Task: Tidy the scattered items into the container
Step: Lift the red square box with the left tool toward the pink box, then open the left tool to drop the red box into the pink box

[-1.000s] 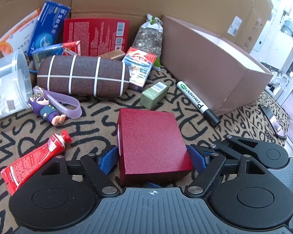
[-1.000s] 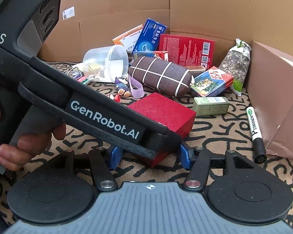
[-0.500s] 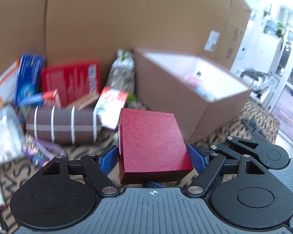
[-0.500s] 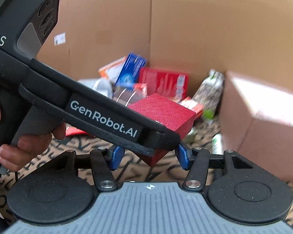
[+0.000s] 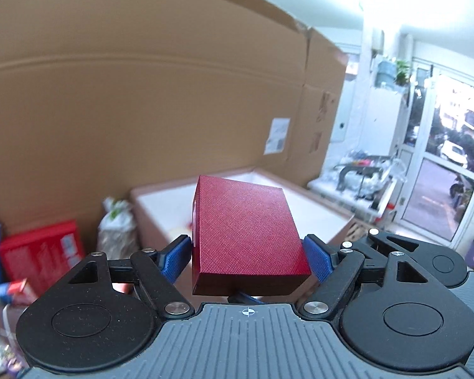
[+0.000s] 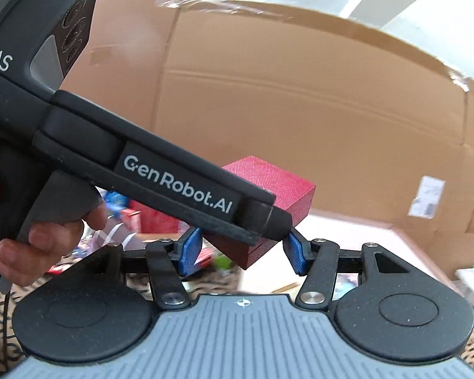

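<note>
Left gripper (image 5: 248, 254) held the red box (image 5: 248, 232) tight between its blue fingers (image 5: 316, 260), one on each side. A second before, the red box sat low on the patterned cloth; now it was up in the air, in front of the pink container (image 5: 300, 202) and a little above its rim. The small things that filled the left view before had slid down to the corner left of the red box, like the flat red pack (image 5: 41, 254) and the speckled bag (image 5: 117, 233). Only the right view showed the person's hand (image 6: 44, 240) on the black handle (image 6: 79, 145) of the left gripper. The right gripper (image 6: 241, 249) was open wide with nothing between its fingers; the red box was further ahead. Inside the pink container, white walls showed, and some blurry small things I cannot tell.
</note>
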Demonstrator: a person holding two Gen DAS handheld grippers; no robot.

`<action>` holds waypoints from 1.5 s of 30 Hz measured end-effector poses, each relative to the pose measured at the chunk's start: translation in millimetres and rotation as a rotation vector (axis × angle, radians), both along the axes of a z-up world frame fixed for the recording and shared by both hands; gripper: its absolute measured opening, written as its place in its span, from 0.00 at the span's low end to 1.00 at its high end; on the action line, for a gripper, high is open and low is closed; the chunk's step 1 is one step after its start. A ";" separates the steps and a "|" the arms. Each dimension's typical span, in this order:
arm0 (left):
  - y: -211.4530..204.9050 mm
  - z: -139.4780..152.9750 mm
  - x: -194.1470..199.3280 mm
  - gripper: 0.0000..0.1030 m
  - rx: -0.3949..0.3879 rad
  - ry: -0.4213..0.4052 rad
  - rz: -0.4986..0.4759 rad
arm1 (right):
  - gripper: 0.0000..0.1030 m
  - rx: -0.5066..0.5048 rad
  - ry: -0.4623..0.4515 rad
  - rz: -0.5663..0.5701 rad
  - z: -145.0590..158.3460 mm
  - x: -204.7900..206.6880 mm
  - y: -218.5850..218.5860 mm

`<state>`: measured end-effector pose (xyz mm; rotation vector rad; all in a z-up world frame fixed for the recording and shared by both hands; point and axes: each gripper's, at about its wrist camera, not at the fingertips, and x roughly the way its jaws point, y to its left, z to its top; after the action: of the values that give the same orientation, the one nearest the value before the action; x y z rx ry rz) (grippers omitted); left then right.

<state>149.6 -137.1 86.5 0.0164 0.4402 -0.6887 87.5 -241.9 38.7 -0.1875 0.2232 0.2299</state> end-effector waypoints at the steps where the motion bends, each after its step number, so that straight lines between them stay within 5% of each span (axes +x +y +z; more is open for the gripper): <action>1: -6.5 2.4 3.1 0.77 -0.004 -0.004 -0.007 | 0.60 -0.003 -0.014 -0.013 4.0 0.9 -4.9; 9: -44.3 -1.2 48.7 0.76 -0.047 0.019 -0.029 | 0.58 -0.028 -0.035 -0.062 9.7 33.8 -38.2; 22: -70.1 -30.3 114.9 0.75 -0.039 0.090 -0.006 | 0.56 -0.024 0.053 -0.076 -8.5 102.5 -65.1; 24: -72.0 -32.8 121.6 0.81 -0.046 0.099 -0.001 | 0.56 -0.025 0.054 -0.079 -9.7 108.7 -66.8; 25: -71.5 -33.7 122.4 0.85 -0.052 0.098 0.023 | 0.57 -0.035 0.043 -0.089 -10.5 110.5 -66.6; 27: -70.6 -35.7 124.1 1.00 -0.064 0.095 0.071 | 0.86 -0.058 0.021 -0.111 -12.3 113.9 -66.1; 30: -64.3 -38.0 123.1 1.00 -0.066 0.072 0.122 | 0.87 -0.111 -0.009 -0.168 -14.7 109.6 -65.3; 36: -55.5 -43.5 131.2 1.00 -0.092 0.164 0.116 | 0.89 -0.042 0.023 -0.191 -22.8 113.7 -79.8; 45: -56.1 -39.4 115.1 1.00 -0.072 0.141 0.100 | 0.93 -0.034 0.040 -0.208 -19.4 108.4 -81.3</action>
<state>264.7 -193.3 47.1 -0.1221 0.5480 -0.6084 195.9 -323.2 19.3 -0.1924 0.2847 0.0236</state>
